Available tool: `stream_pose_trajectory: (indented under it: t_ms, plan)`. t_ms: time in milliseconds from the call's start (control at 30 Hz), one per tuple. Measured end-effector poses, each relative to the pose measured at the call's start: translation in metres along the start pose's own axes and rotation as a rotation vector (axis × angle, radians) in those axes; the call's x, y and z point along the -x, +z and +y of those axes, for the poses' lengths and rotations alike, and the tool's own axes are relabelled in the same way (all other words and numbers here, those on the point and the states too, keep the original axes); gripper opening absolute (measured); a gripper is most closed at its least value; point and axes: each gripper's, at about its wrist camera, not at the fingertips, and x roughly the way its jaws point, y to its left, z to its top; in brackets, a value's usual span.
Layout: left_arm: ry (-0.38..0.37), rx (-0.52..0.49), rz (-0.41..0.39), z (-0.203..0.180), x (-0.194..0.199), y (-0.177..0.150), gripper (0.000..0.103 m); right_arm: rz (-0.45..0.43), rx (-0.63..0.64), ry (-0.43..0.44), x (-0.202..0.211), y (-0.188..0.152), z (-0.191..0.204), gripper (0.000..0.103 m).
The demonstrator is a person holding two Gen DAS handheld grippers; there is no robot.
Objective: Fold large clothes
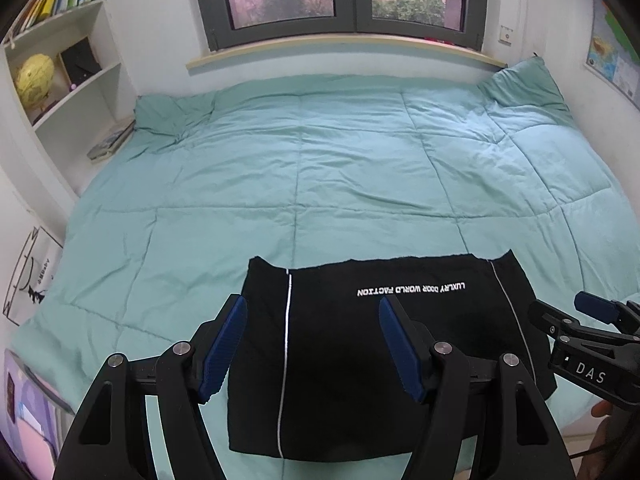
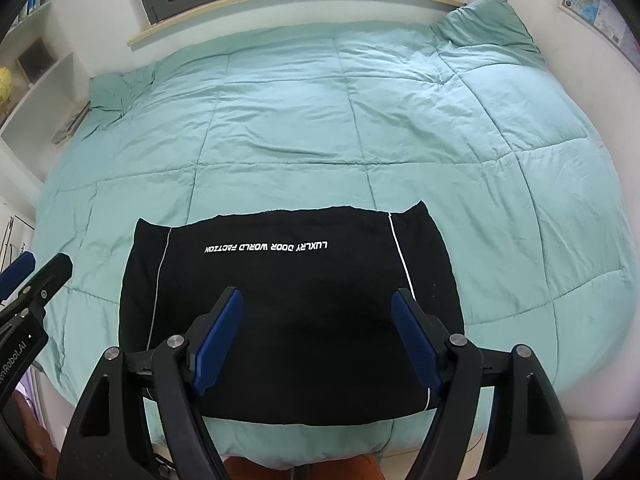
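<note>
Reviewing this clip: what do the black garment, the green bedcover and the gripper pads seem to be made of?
Black garment: matte knit fabric, probably jersey; printed white lettering, thin white piping.
Green quilt: stitched padded cloth, likely cotton or microfibre; puffy squares, soft creases.
Pads: blue ribbed rubber or plastic, seemingly.

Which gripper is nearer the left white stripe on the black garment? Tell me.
Left. The left gripper hangs over the left white stripe; the right gripper is open over the black garment beside the other stripe.

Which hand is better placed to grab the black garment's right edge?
Probably right: the right tongs hang open over the folded black garment's right white stripe; the left tongs hover nearer its left stripe.
</note>
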Motion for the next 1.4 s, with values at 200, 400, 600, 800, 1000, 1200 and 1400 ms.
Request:
stream_pose_trajectory:
  t_ms: [200,400,600,800,1000,1200,1400]
  plan:
    - [-0.010,-0.001,0.025,-0.003,-0.006,-0.003,0.070,0.008,-0.015,0.003,-0.003,-0.001,-0.003,0.078]
    - [-0.026,0.011,0.046,0.000,-0.011,-0.004,0.070,0.012,-0.015,0.010,-0.004,0.000,-0.005,0.078]
    - [-0.028,0.015,0.055,0.002,-0.015,-0.004,0.070,0.018,-0.015,0.009,-0.005,-0.002,0.000,0.078]
    - [-0.031,0.008,0.069,0.003,-0.020,-0.005,0.070,0.029,-0.023,0.011,-0.008,-0.004,0.001,0.078]
    - [-0.031,0.009,0.074,0.005,-0.023,-0.005,0.070,0.036,-0.026,0.012,-0.009,-0.006,0.003,0.078]
    - [-0.029,0.010,0.077,0.006,-0.024,-0.006,0.070,0.049,-0.031,0.016,-0.012,-0.007,0.004,0.078]
    - [-0.032,0.010,0.069,0.006,-0.024,-0.005,0.070,0.050,-0.032,0.015,-0.013,-0.006,0.004,0.078]
